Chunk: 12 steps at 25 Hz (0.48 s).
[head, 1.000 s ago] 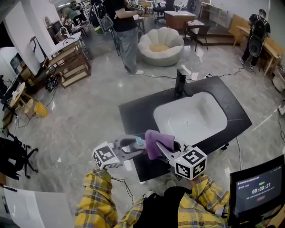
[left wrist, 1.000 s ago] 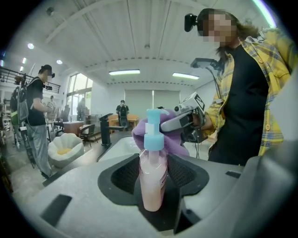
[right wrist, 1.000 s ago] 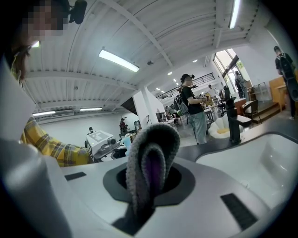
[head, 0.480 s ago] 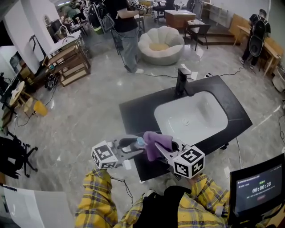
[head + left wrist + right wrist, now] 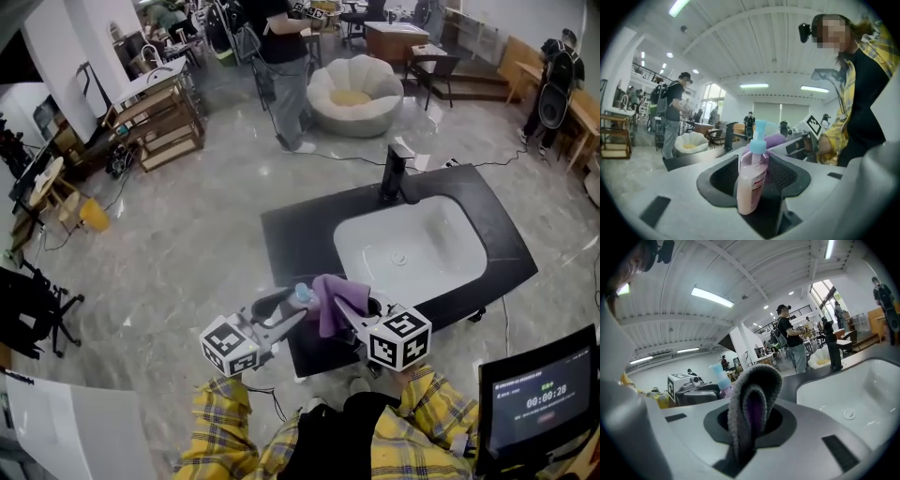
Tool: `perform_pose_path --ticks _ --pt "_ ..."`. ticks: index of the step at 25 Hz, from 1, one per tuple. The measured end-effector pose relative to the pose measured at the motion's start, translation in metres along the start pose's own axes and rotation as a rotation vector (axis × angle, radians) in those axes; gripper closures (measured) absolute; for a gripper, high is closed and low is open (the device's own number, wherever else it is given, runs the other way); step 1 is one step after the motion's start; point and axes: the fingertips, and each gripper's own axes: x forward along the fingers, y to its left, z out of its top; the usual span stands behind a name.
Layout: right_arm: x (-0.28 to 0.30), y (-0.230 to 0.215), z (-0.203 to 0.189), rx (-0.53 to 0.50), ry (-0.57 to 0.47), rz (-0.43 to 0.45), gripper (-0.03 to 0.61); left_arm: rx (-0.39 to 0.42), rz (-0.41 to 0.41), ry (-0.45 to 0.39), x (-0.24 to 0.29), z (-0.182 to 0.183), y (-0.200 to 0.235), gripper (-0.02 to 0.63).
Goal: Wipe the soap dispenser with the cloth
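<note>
Clamping the pink dispenser (image 5: 752,180) upright in the left gripper (image 5: 292,314), squeezing its lower body from 2 sides, blue pump (image 5: 759,133) up. Pinching the folded purple cloth (image 5: 752,413) in the right gripper (image 5: 345,314), leaving the fold sticking out past the jaws. Holding both above the near corner of the black counter (image 5: 300,234), in front of the white sink (image 5: 431,234). Holding the cloth right beside the pump, on its right in the head view, possibly touching it.

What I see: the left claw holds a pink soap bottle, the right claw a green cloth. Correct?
Not quite. The cloth in the right claw is purple, not green; the head view shows it. The left claw does hold the pink soap bottle.
</note>
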Motion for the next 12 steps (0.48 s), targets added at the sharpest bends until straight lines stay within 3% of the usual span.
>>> perform_pose_path --ticks 4,12 --pt "0.005 -0.005 -0.008 0.013 0.016 -0.003 0.535 -0.123 0.104 -0.102 -0.014 0.013 0.007 0.428" --pt "0.019 -0.021 -0.029 0.055 0.058 0.0 0.535 -0.132 0.252 -0.081 -0.005 0.005 0.012 0.428"
